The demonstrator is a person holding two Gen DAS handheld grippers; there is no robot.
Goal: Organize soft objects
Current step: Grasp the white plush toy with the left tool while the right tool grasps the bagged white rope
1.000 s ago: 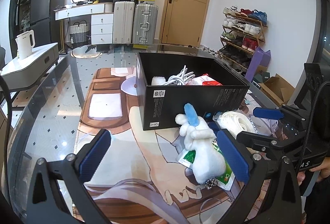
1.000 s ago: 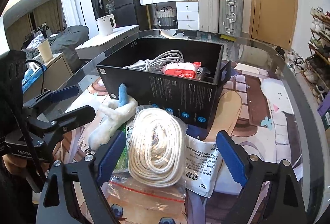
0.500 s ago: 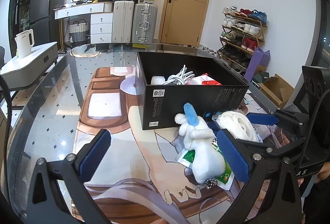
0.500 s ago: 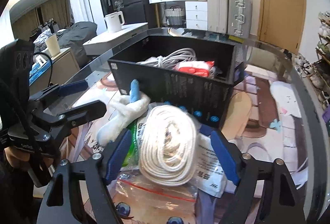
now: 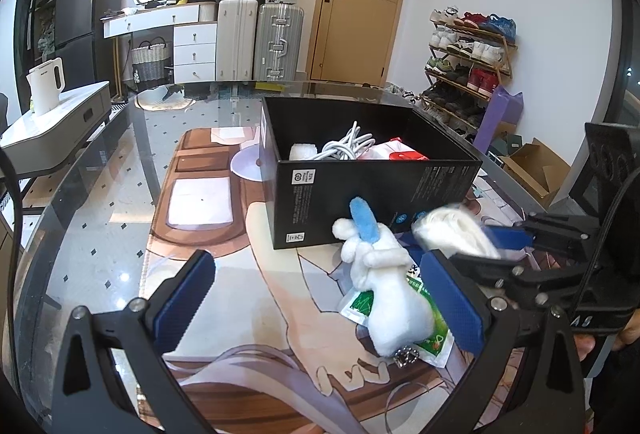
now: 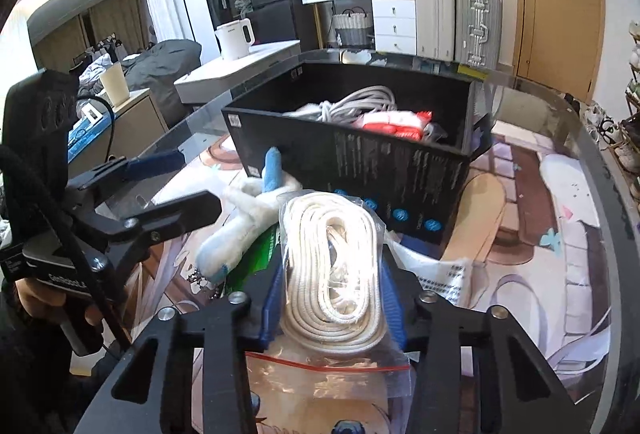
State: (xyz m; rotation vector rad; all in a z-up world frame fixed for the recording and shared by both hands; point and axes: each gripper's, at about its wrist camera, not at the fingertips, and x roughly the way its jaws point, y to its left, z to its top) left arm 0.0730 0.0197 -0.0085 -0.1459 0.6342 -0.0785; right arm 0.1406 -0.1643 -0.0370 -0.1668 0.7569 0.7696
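Since a second ago only the right tool has closed. Left tool [image 5: 320, 298] stays spread above the plush toy [image 5: 384, 290] (lying on the worktop [image 5: 100, 194]); right tool [image 6: 332, 298] pinches the bagged rope coil [image 6: 336, 266] before the black box [image 6: 360, 162].

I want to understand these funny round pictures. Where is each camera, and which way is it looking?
Left wrist: sits on the open left gripper, facing the black box and white plush toy; the right gripper shows at right.
Right wrist: sits on the right gripper, shut on the bagged rope coil; the left gripper shows at left.
Both see box, toy and rope.
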